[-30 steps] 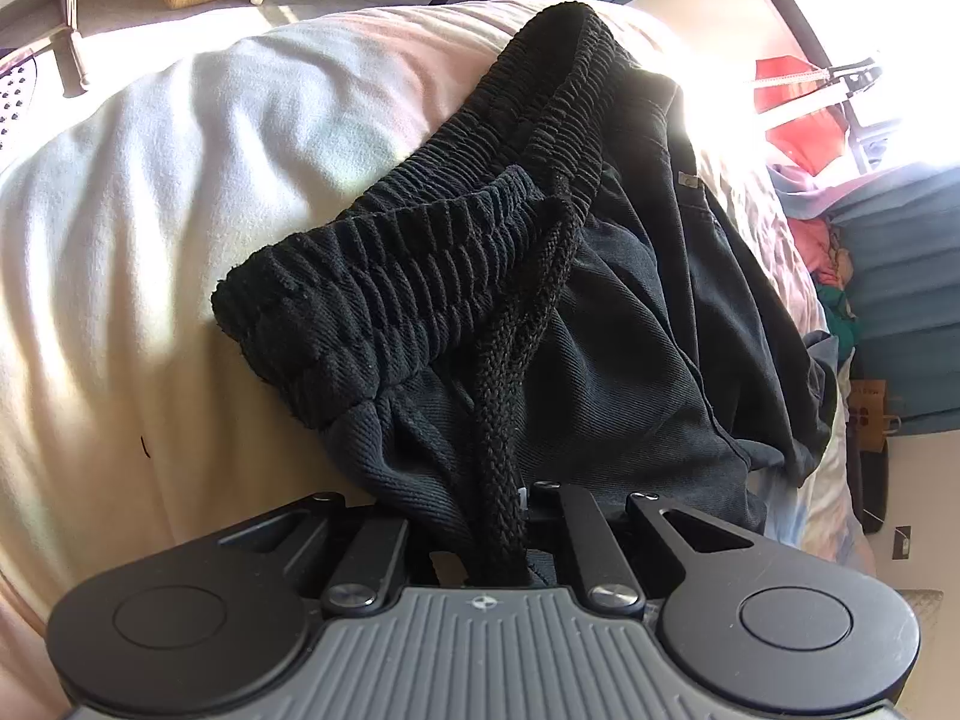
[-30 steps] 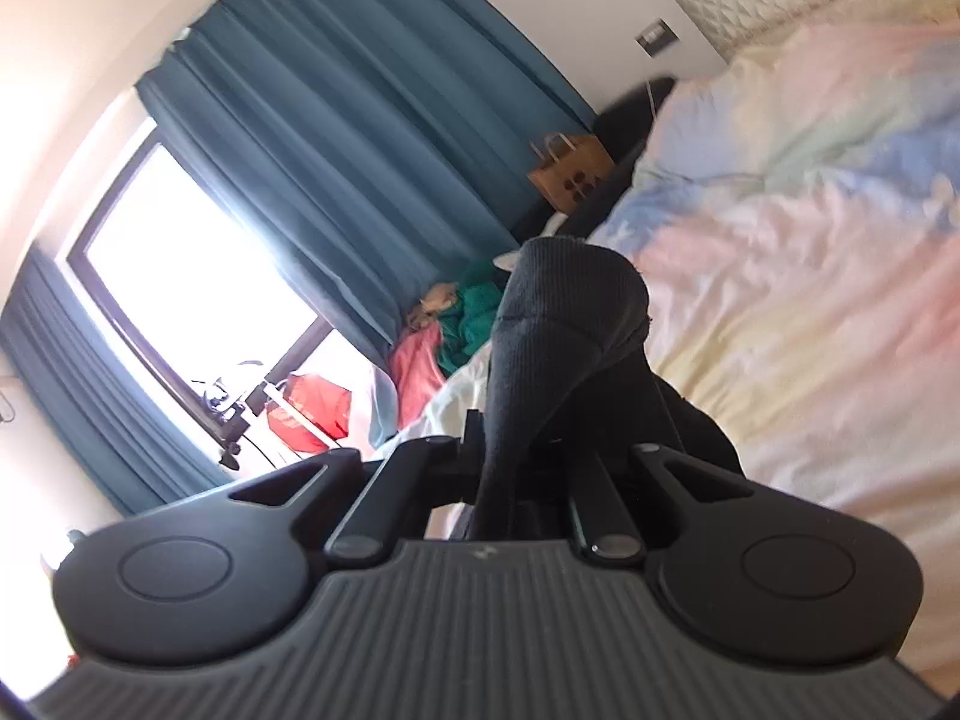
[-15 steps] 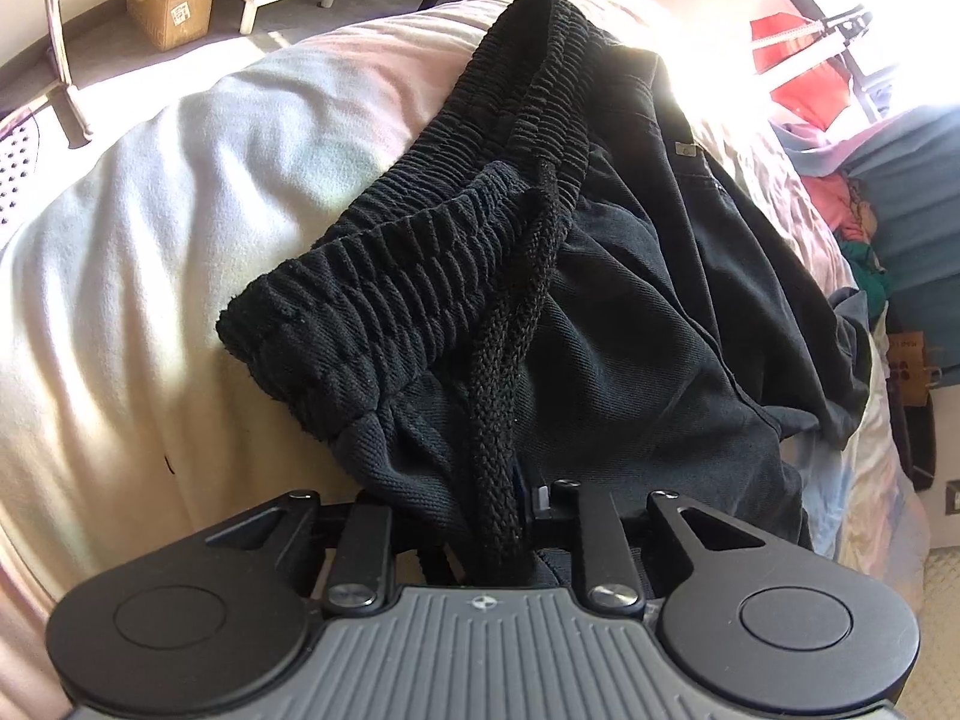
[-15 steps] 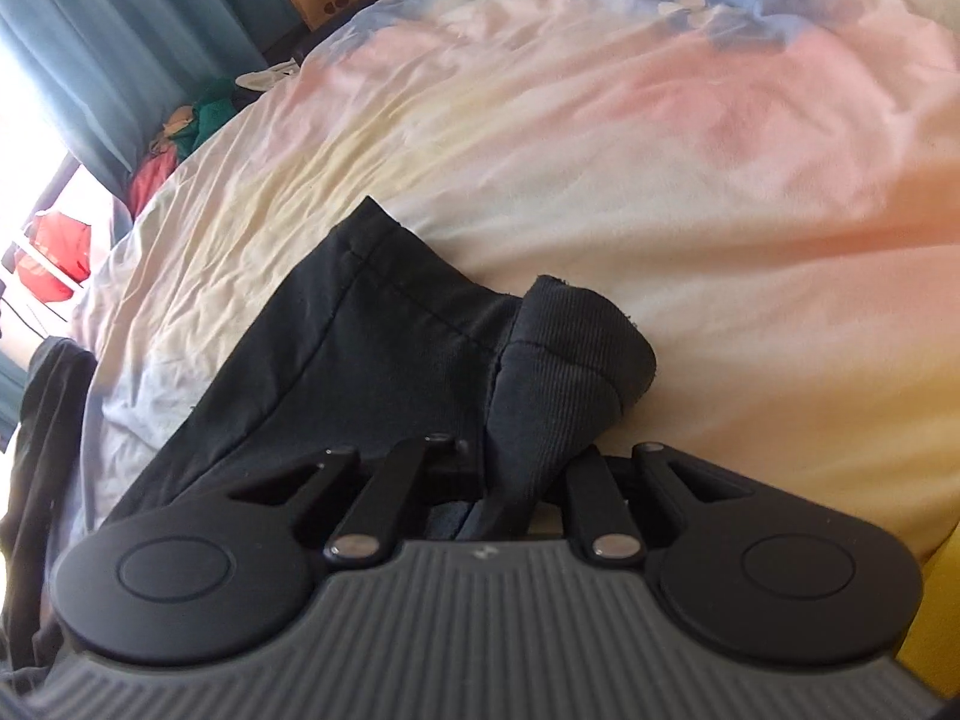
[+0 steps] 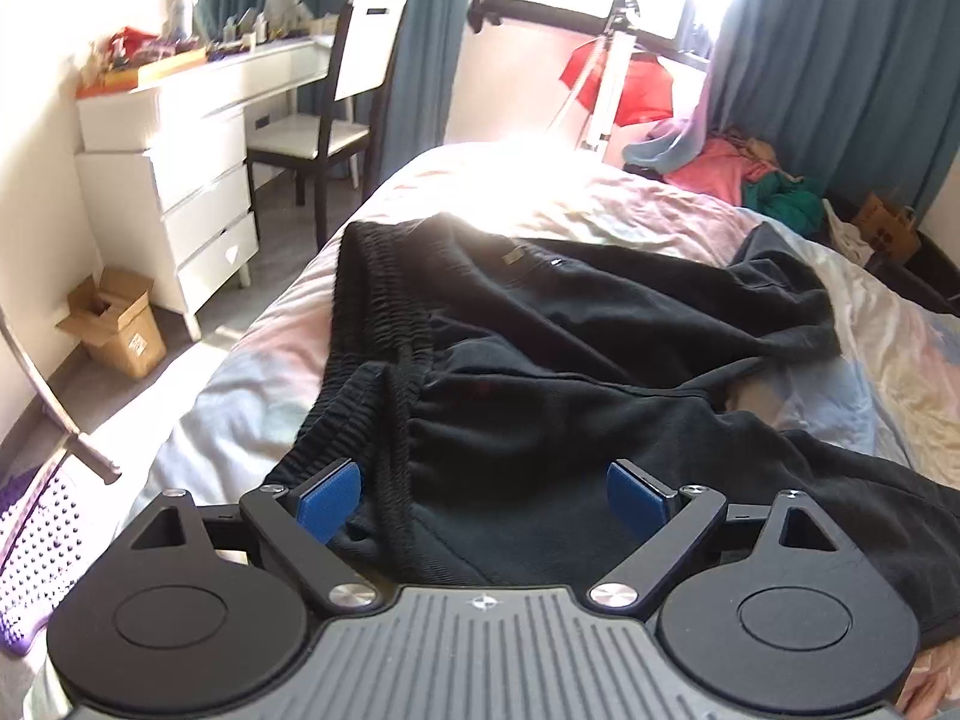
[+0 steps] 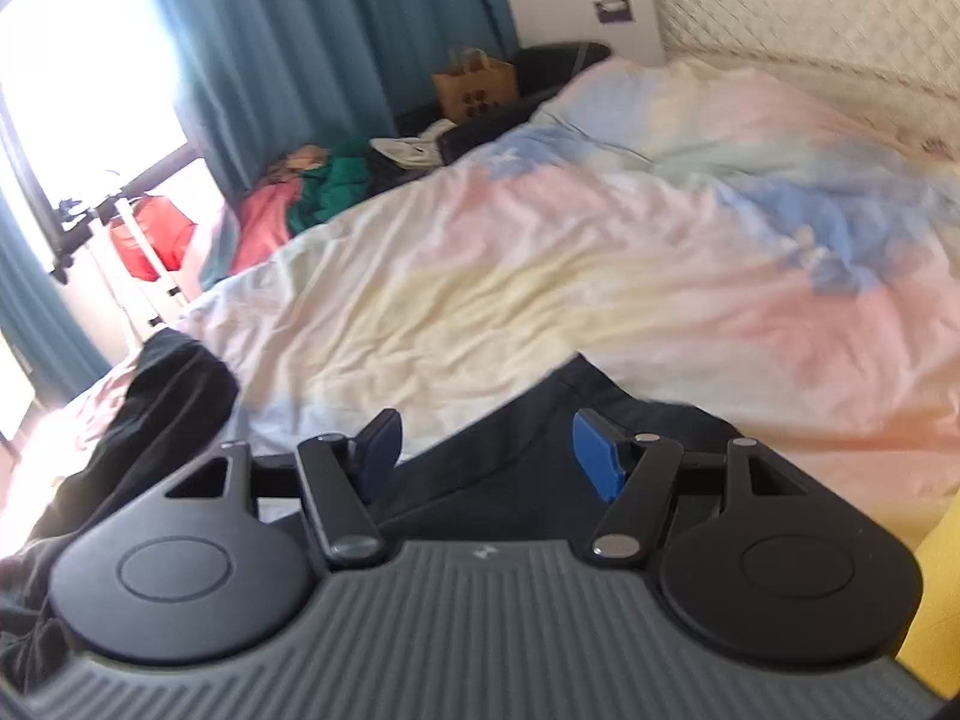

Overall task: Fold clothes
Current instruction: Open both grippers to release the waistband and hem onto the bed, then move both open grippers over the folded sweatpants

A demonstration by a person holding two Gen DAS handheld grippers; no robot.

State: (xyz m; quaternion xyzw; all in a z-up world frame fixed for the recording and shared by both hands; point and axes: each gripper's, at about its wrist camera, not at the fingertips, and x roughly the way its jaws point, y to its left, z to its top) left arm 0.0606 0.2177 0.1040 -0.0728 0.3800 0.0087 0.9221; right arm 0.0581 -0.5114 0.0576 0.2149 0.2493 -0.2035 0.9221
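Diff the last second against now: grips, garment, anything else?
Both grippers let go. The left gripper, shut on the waistband and drawstring a second ago, is now open and drawn back above the waistband. The right gripper, earlier clamped on a ribbed cuff it carried down to the bed, is open over the trouser leg. Unchanged: the black trousers remain on the pastel duvet.

1. We see the trousers (image 5: pixel 540 360) lying across the bed (image 5: pixel 270 372), waistband toward the bed's left edge.
2. Left of the bed stand a chair (image 5: pixel 336 114) and drawers (image 5: pixel 174 180), with a box (image 5: pixel 114 324) on the floor.
3. Behind the bed, clothes (image 5: pixel 732 174) lie heaped by the curtain (image 5: pixel 840 60).
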